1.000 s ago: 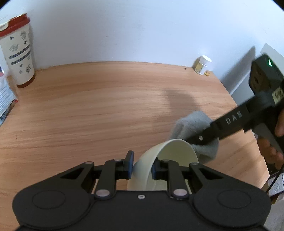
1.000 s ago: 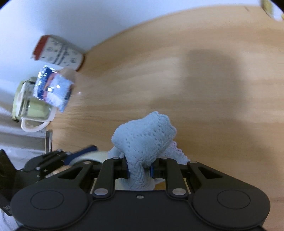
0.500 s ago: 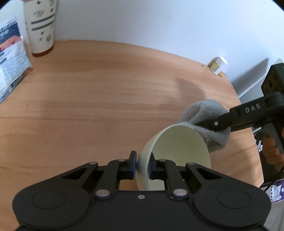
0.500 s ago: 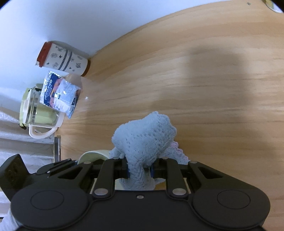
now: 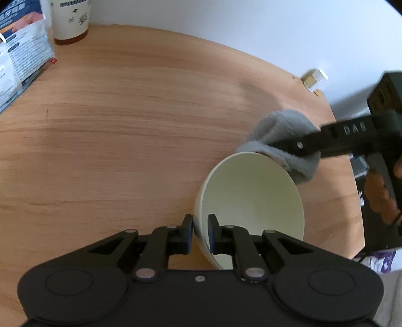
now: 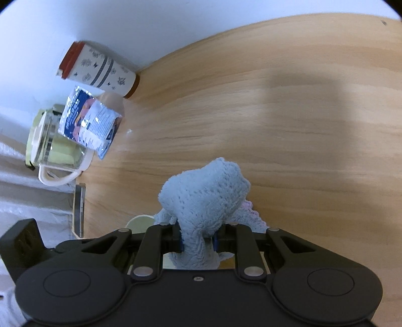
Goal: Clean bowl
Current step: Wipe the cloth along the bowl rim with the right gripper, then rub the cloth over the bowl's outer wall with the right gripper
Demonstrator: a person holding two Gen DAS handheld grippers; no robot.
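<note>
Left wrist view first: the left gripper (image 5: 200, 227) is clamped on the near rim of the bowl (image 5: 251, 198), one pad outside the wall and one inside, and its jaws have just eased apart a touch with that rim still pinched between them. The pale bowl is tipped, its open mouth turned toward the camera, over the right end of the wooden counter (image 5: 138, 130); its lower edge disappears behind the gripper body, so whether it touches the wood I cannot tell. At the bowl's far rim the grey-blue cloth (image 5: 284, 140) is bunched, touching or just behind the edge, motion blur makes that hard to call. The right gripper (image 5: 281, 148) comes in from the right, blurred, its fingertips buried in the cloth, a hand (image 5: 382, 198) partly visible on its handle at the frame edge. Far back, a patterned cup (image 5: 70, 20) with its top cropped, a printed packet (image 5: 22, 57) cut by the left border, and a small white-capped jar (image 5: 314, 79) by the wall. Over to the right wrist view: the right gripper (image 6: 197, 239) is clenched on the cloth (image 6: 206, 201), which bulges up ahead of the fingers and hides almost everything beyond. Only a sliver of the bowl (image 6: 139, 222) peeks out at the cloth's left. A glass jug (image 6: 55, 151) stands beside the packet (image 6: 90, 123) and cup (image 6: 100, 70).
</note>
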